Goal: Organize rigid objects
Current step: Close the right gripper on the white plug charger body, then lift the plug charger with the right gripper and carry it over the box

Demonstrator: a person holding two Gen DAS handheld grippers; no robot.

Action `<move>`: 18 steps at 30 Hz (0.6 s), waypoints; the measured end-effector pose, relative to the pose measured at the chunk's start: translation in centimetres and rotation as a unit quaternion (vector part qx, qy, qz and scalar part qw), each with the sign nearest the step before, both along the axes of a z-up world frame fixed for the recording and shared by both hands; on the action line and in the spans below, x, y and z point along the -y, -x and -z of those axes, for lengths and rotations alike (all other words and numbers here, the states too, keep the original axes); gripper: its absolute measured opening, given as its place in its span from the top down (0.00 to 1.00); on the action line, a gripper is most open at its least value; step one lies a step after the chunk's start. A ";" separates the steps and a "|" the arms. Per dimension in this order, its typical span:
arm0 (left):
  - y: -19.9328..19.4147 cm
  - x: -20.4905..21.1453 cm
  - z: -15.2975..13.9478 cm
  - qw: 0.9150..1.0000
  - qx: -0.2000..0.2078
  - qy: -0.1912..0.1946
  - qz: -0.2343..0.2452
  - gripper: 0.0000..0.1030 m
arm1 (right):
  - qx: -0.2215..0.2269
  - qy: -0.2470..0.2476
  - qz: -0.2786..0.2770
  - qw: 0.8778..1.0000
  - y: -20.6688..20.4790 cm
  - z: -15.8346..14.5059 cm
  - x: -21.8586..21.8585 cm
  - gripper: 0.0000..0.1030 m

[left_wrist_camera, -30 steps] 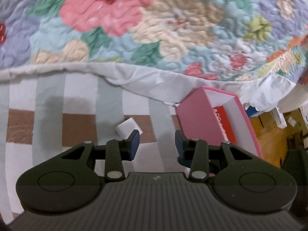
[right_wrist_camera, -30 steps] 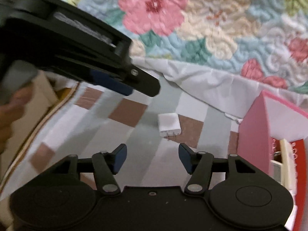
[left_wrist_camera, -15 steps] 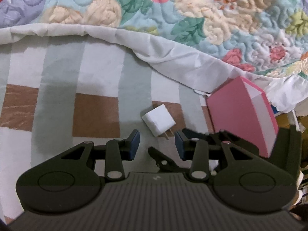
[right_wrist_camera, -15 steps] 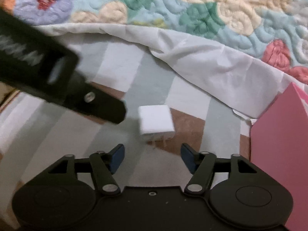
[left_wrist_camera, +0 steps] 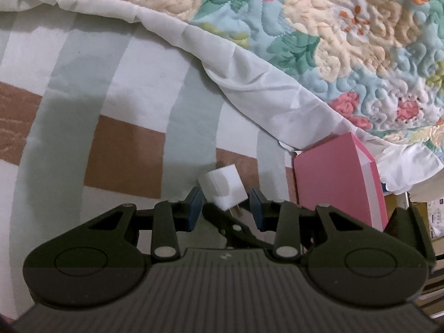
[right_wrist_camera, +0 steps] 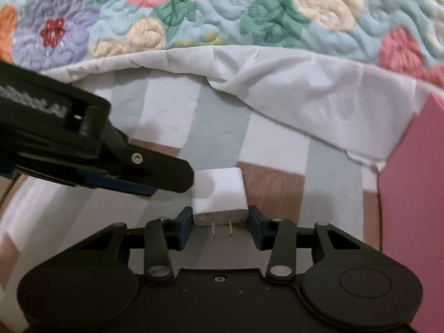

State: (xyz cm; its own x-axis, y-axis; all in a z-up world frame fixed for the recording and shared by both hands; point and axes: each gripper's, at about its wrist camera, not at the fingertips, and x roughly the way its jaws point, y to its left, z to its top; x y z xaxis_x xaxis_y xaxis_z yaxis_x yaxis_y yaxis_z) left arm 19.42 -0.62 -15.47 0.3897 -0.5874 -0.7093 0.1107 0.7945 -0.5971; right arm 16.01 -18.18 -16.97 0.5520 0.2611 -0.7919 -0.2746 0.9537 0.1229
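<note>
A small white plug adapter (right_wrist_camera: 219, 194) with two metal prongs lies on the striped bed sheet (right_wrist_camera: 216, 127). My right gripper (right_wrist_camera: 220, 222) is open with its blue pads on either side of the adapter's prong end. My left gripper (left_wrist_camera: 225, 208) is open too, and the adapter (left_wrist_camera: 223, 188) sits just ahead of its fingertips. The left gripper's black finger (right_wrist_camera: 155, 172) reaches the adapter from the left in the right wrist view. The right gripper's finger (left_wrist_camera: 233, 227) shows under the adapter in the left wrist view.
A pink box (left_wrist_camera: 338, 186) stands to the right of the adapter, also at the right edge of the right wrist view (right_wrist_camera: 413, 194). A floral quilt (left_wrist_camera: 333, 41) with a white border lies beyond. Clutter shows past the bed edge at the far right (left_wrist_camera: 433, 216).
Both grippers have moved forward and down onto the adapter. It now sits between the right gripper's pads. The right gripper's opening has narrowed around it.
</note>
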 end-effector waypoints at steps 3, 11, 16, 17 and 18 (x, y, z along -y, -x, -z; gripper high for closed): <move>0.3 0.2 0.5 1.000 -0.007 0.003 0.001 0.66 | -0.010 -0.031 0.016 0.999 1.1 -0.1 0.6 0.53; 1.4 0.9 2.0 1.000 -0.028 -0.002 0.005 0.70 | -0.017 -0.094 0.049 0.994 4.4 0.1 2.2 0.53; 2.9 1.6 1.7 1.000 -0.012 -0.021 0.013 0.76 | -0.023 -0.099 0.050 0.994 5.1 0.1 2.6 0.53; 3.1 1.6 1.7 1.000 -0.012 -0.022 0.013 0.76 | -0.023 -0.098 0.047 0.994 5.3 0.1 2.6 0.53; 3.3 1.6 1.6 1.000 -0.014 -0.022 0.013 0.76 | -0.023 -0.096 0.045 0.994 5.5 0.0 2.6 0.53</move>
